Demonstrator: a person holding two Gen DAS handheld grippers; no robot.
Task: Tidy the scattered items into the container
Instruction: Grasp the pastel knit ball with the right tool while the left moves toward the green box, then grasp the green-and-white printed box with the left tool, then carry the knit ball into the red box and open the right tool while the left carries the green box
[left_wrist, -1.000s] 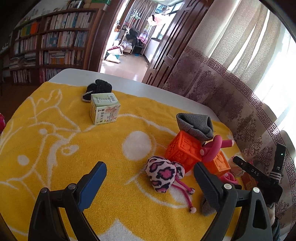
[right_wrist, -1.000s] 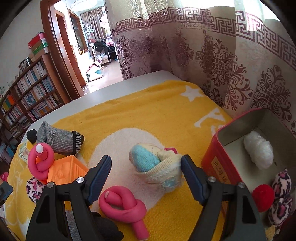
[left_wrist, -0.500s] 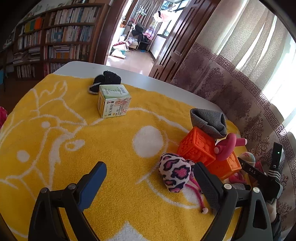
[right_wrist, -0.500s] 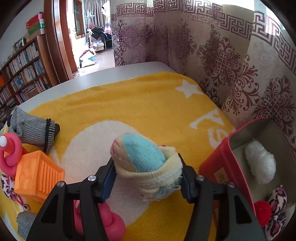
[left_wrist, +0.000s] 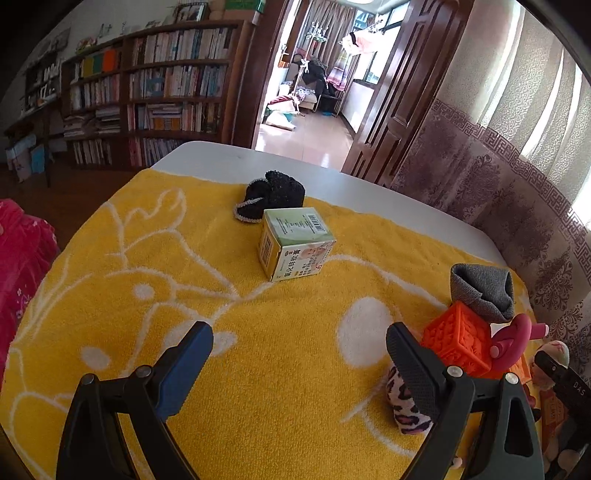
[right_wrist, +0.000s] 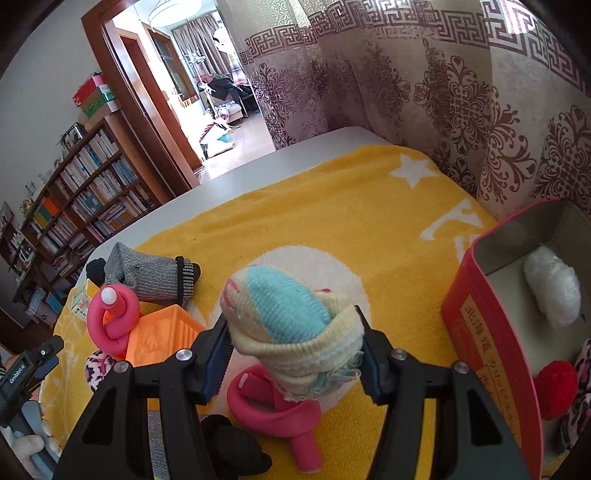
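Right wrist view shows your right gripper (right_wrist: 291, 343) clamped on the rolled sock (right_wrist: 288, 325), lifted clear for the red tin (right_wrist: 491, 332) at right, while your left gripper (left_wrist: 299, 362) stays spread.

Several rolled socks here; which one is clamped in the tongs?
The cream-and-blue striped sock, held in the right tongs. The grey sock and black sock lie loose.

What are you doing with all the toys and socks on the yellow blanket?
A person is tidying up with two hand-held grippers. The right gripper is squeezing a rolled-up pastel sock, and the red tin beside it already holds a white fluffy ball and a red pompom. The left gripper is open and empty above the yellow blanket. A small box, a grey sock and an orange cube still lie out.
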